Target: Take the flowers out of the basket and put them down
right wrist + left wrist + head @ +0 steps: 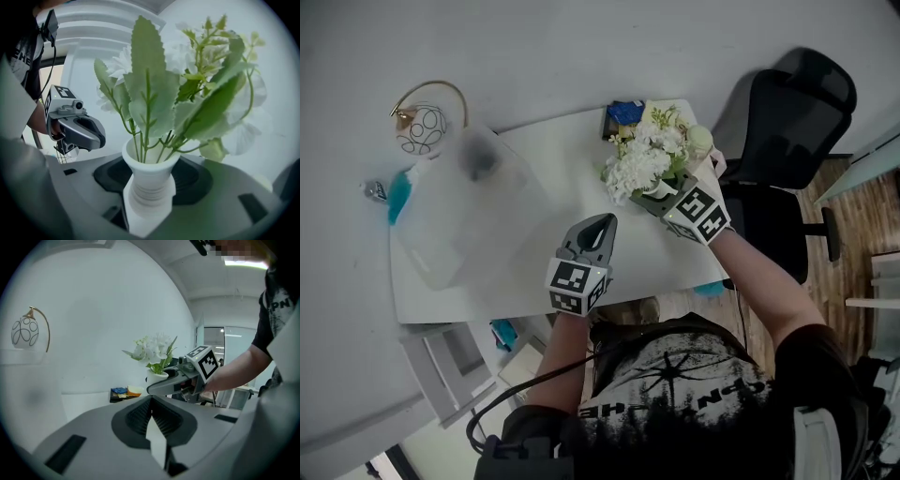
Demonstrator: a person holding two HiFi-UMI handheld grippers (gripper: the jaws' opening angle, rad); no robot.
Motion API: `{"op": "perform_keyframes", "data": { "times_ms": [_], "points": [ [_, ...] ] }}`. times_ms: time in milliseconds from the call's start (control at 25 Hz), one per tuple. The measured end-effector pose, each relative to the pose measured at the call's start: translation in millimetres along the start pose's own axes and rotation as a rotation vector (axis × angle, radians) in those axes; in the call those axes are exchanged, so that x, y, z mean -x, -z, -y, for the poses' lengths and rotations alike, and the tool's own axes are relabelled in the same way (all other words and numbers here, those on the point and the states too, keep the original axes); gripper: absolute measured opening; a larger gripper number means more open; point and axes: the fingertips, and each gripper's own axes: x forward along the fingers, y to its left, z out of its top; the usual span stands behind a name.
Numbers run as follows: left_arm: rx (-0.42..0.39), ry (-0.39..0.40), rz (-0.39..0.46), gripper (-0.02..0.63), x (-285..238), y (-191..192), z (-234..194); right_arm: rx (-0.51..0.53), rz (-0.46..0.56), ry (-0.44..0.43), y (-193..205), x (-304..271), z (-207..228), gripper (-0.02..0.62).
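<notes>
A bunch of white flowers [642, 159] with green leaves stands in a small ribbed white vase [150, 183]. My right gripper [661, 192] is shut on that vase at the table's far right, and the blooms [154, 79] fill the right gripper view. In the left gripper view the vase [157, 377] sits just behind the right gripper [171, 385]. My left gripper [598, 225] hovers over the middle of the table, shut with nothing in it, its tip pointing toward the flowers. In its own view, the left gripper [151, 411] shows pads that meet.
The white table [544, 272] bears a dark stack with blue and yellow items [623, 114] at its far edge. A round ornament on a gold arc [422, 127] and a teal item [398, 197] lie at the left. A black office chair [787, 122] stands to the right.
</notes>
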Motion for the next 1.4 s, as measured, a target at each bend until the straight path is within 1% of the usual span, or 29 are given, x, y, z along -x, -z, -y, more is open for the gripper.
{"op": "perform_keyframes", "data": {
  "times_ms": [240,360,520,840,1000,1400],
  "points": [
    [0.016,-0.012,-0.044,0.011,2,18,3,-0.032,0.0,-0.003,25,-19,-6,0.252],
    [0.023,0.012,-0.058,0.011,-2,22,12,-0.045,0.03,0.004,24,-23,-4,0.252],
    [0.006,0.019,-0.075,0.011,-5,27,17,-0.062,0.052,0.004,21,-29,2,0.252],
    [0.035,0.019,-0.096,0.011,-1,40,24,-0.06,0.052,-0.004,24,-33,2,0.252],
    [0.031,0.011,-0.1,0.011,-1,40,25,-0.09,0.035,-0.008,31,-33,2,0.266],
    [0.024,-0.002,-0.078,0.011,-6,28,39,-0.102,0.019,-0.006,43,-13,3,0.27]
  ]
}}
